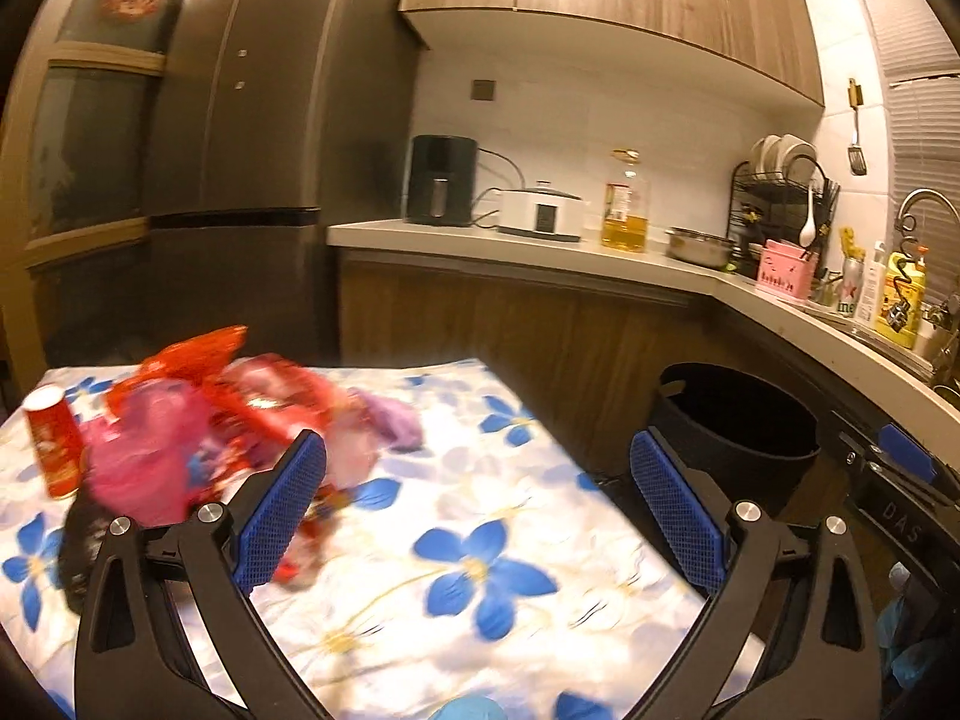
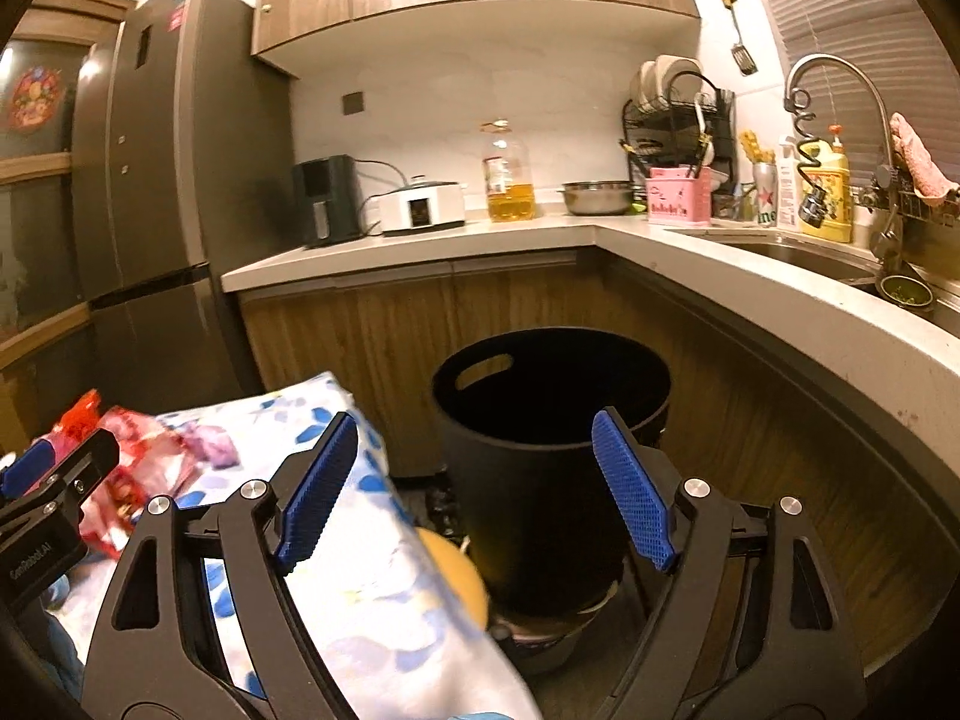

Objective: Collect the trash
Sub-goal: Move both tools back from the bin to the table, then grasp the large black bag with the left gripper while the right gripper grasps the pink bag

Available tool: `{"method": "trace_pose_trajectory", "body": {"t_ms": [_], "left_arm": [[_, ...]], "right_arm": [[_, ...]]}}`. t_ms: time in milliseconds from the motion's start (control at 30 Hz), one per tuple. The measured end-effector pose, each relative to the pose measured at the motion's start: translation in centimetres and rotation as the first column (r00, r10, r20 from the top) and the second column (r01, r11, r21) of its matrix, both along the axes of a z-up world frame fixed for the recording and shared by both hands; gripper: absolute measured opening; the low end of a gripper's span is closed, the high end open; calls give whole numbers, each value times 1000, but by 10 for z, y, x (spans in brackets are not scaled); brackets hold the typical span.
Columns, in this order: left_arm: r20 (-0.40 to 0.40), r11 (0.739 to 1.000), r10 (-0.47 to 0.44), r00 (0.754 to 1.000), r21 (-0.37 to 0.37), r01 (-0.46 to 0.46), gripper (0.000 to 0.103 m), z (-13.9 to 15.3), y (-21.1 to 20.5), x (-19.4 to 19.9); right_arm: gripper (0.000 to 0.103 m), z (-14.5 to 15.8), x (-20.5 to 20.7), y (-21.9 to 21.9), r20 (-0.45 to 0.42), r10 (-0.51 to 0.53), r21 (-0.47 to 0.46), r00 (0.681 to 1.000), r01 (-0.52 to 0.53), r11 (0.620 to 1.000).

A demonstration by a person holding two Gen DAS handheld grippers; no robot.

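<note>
A pile of red and pink plastic wrappers [image 1: 234,414] lies on the flower-print tablecloth [image 1: 480,570], with a red can [image 1: 54,444] upright at its left and a purple wrapper [image 1: 393,426] at its right. My left gripper [image 1: 474,492] is open and empty above the cloth, just right of the pile. A black bin [image 2: 552,462] stands on the floor right of the table; it also shows in the left wrist view [image 1: 738,426]. My right gripper [image 2: 474,486] is open and empty, held in front of the bin. The pile shows at the left of the right wrist view [image 2: 132,468].
A kitchen counter [image 2: 540,234] runs behind with an air fryer [image 2: 327,201], cooker, oil bottle [image 2: 507,174], steel bowl, dish rack and sink [image 2: 810,258]. A fridge [image 1: 252,120] stands at the left. A yellow round object [image 2: 456,570] lies on the floor by the bin.
</note>
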State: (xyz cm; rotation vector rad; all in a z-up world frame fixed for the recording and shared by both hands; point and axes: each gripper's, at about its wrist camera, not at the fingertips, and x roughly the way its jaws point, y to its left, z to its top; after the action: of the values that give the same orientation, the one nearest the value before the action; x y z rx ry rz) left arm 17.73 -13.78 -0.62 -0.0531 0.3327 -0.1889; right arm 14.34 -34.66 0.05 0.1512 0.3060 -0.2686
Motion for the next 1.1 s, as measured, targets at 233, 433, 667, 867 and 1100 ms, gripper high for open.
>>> {"method": "trace_pose_trajectory", "body": {"t_ms": [233, 433, 667, 867, 1100], "left_arm": [[27, 992, 117, 993, 42, -118, 97, -10, 46, -30], [42, 957, 274, 961, 90, -276, 97, -23, 100, -46], [-5, 914, 399, 917, 83, -397, 97, -36, 158, -44], [-67, 916, 395, 916, 96, -388, 97, -43, 171, -29], [-195, 936, 351, 916, 94, -339, 66, -58, 173, -7]], "right_arm": [[80, -5, -9, 50, -2, 104, -20, 995, -104, 994], [79, -9, -10, 86, -11, 185, -27, 983, -185, 982], [79, -11, -5, 124, -11, 280, -33, 960, -281, 959], [79, -12, 1, 154, -10, 346, -35, 938, -347, 937], [79, -13, 13, 182, -14, 409, -39, 913, -409, 912]]}}
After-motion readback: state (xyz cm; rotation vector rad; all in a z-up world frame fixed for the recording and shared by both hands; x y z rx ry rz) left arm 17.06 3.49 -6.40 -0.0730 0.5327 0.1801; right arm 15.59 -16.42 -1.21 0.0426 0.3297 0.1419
